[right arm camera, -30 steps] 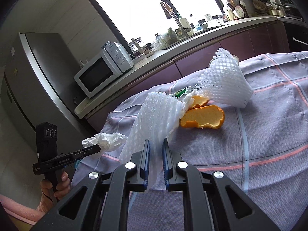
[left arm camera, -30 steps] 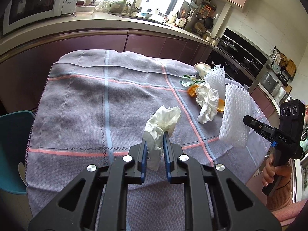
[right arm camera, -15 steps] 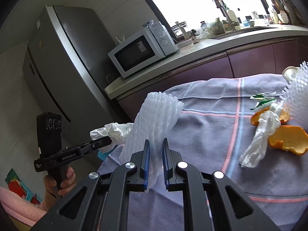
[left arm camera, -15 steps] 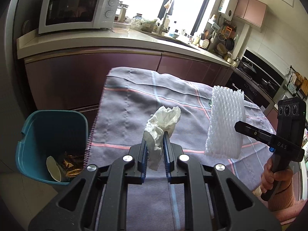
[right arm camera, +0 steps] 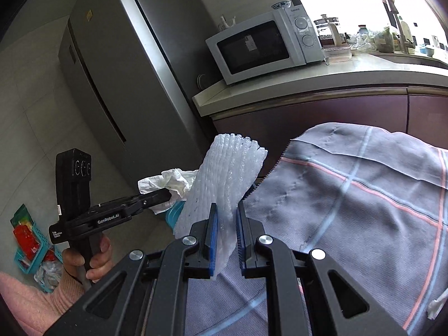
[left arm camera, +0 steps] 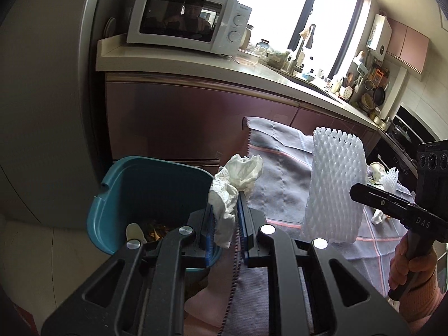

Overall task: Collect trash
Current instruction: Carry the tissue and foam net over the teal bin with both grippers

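Trash is carried in 2 grips so 1 trip serves both: crumpled tissue [left arm camera: 235, 193] is pinched in narrow jaws of the left gripper [left arm camera: 226, 224] beside the teal bin [left arm camera: 117, 196], w/ foam net [right arm camera: 224, 184] clamped upright by the right gripper [right arm camera: 225, 235] over the tablecloth [right arm camera: 364, 196] edge, prob. for dropping next.

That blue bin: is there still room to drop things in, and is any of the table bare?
The blue bin holds only a little waste at its bottom. The tablecloth lies bare from its near corner across its middle. It is crowded at the far end, around a second foam net and scraps.
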`<action>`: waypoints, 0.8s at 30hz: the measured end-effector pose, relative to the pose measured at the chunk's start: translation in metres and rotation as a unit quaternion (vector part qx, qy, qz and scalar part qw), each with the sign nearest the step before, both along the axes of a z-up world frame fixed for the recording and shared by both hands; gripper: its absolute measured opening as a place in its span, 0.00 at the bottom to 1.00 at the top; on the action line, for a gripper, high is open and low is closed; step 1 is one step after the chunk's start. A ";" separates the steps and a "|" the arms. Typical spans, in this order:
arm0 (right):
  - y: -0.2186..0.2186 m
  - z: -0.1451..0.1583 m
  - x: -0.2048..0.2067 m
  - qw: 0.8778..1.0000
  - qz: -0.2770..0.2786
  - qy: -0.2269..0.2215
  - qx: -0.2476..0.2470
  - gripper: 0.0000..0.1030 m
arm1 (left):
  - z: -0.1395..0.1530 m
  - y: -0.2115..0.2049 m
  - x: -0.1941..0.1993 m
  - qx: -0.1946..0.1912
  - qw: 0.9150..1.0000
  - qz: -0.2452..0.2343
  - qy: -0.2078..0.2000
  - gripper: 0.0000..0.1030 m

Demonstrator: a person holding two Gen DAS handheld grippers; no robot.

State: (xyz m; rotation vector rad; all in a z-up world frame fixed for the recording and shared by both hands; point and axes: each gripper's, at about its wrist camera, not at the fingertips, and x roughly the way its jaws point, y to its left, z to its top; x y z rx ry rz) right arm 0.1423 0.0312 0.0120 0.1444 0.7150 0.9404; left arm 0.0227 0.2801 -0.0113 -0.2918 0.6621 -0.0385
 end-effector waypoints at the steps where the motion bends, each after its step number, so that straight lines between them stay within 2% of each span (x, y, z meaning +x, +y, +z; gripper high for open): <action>1: 0.006 0.000 0.001 1.000 0.005 0.001 -0.002 0.11 | -0.002 0.005 0.001 0.001 1.000 0.006 0.002 0.15; 6: 0.039 -0.003 0.010 0.999 0.025 0.004 -0.019 0.11 | -0.013 0.028 0.005 0.001 0.999 0.031 0.016 0.15; 12: 0.075 -0.019 0.030 0.998 0.033 0.029 -0.047 0.11 | -0.031 0.050 0.015 -0.009 0.998 0.049 0.038 0.16; 24: 0.130 -0.054 0.056 0.990 0.038 0.068 -0.114 0.12 | -0.069 0.068 0.049 -0.011 0.994 0.068 0.082 0.17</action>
